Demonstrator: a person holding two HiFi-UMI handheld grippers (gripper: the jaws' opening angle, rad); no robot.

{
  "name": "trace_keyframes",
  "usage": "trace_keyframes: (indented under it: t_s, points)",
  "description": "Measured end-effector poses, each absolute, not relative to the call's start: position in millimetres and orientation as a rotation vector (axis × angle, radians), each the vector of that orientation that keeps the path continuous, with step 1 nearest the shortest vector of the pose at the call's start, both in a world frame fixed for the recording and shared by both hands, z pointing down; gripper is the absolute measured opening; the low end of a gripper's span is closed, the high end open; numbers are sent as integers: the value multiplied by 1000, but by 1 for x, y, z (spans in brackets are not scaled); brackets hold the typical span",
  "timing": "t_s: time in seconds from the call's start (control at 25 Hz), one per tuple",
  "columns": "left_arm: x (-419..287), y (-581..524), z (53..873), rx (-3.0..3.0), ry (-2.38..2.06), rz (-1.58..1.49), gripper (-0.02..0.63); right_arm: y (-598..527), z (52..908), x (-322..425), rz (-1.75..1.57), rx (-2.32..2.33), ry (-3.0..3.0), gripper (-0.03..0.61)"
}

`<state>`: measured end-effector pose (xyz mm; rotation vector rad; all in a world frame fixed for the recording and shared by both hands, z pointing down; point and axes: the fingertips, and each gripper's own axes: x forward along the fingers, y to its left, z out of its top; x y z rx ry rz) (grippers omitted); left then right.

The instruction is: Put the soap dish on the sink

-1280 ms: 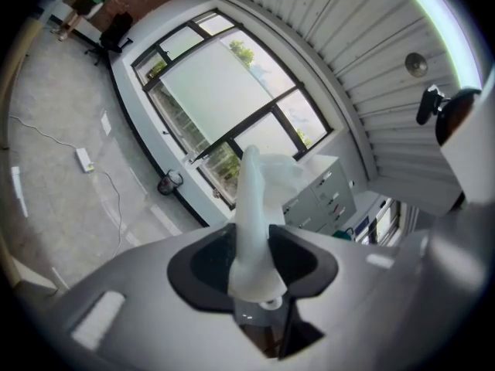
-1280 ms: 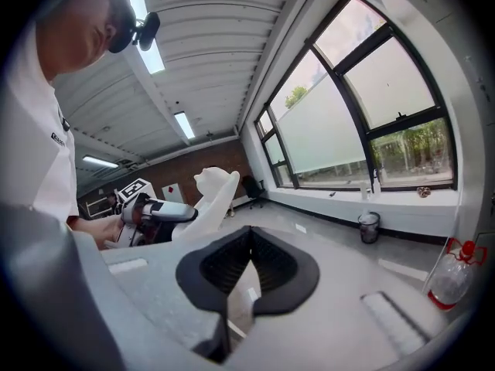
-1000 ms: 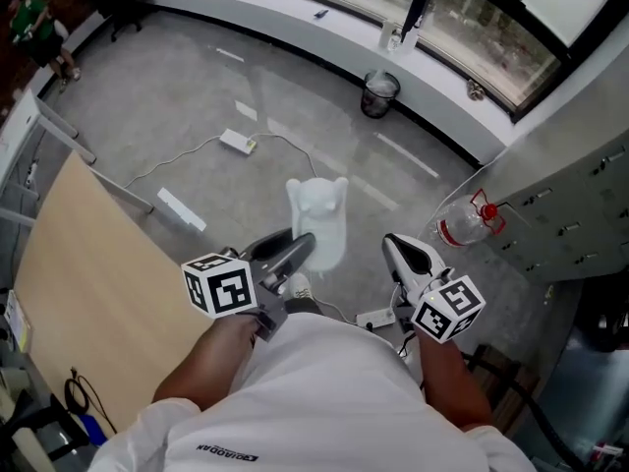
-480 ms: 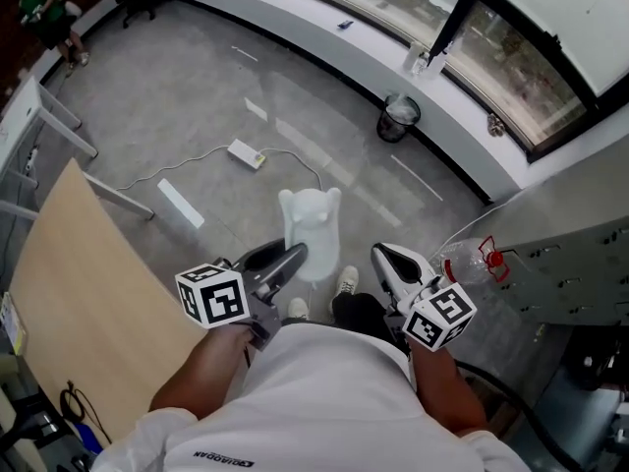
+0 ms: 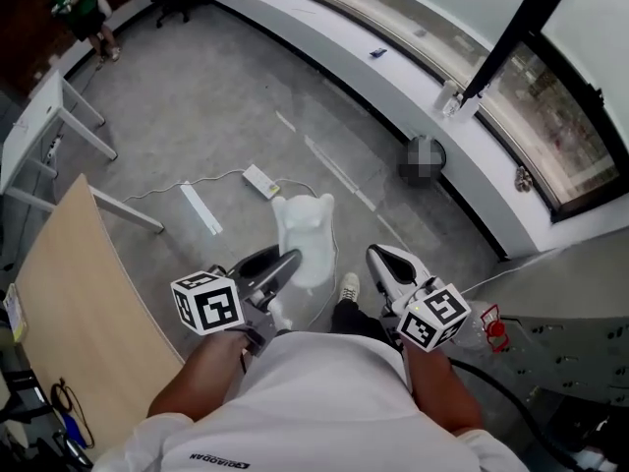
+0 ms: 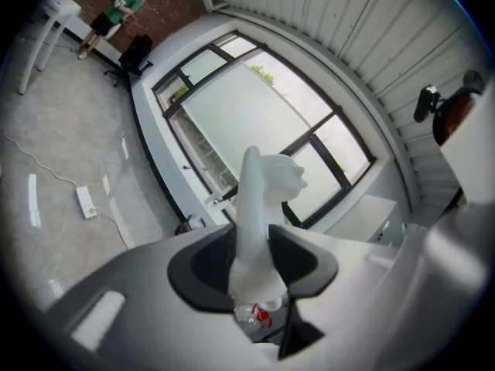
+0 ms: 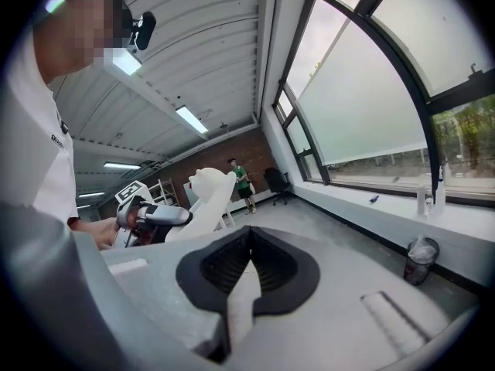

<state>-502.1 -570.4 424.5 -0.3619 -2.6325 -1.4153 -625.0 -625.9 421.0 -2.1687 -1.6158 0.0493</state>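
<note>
The left gripper [image 5: 287, 261] and right gripper [image 5: 381, 258] are held side by side, apart, pointed forward from bent forearms, the left clamped on an upright white soap dish [image 5: 307, 236], the right seen with jaws closed together and empty.

Wht soap dish [image 6: 261, 182] in L gripper [image 6: 252, 234]

A white power strip [image 5: 261, 181] lies on the grey floor [image 5: 187, 87]; a pale wooden board [image 5: 69, 283] stands along its left edge.
</note>
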Motion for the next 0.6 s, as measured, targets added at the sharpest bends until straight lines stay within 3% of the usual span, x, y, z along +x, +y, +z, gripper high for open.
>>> trace_keyframes:
  t_s: [0.32, 0.6]
  points:
    - [-600, -510, 423, -475, -2648, -1416, 149, -550, 420, -724, -28, -2304, -1492, 2]
    - [-627, -466, 421, -590, -2613, -1442, 147, -500, 422, -764, 15, -2295, -1444, 2]
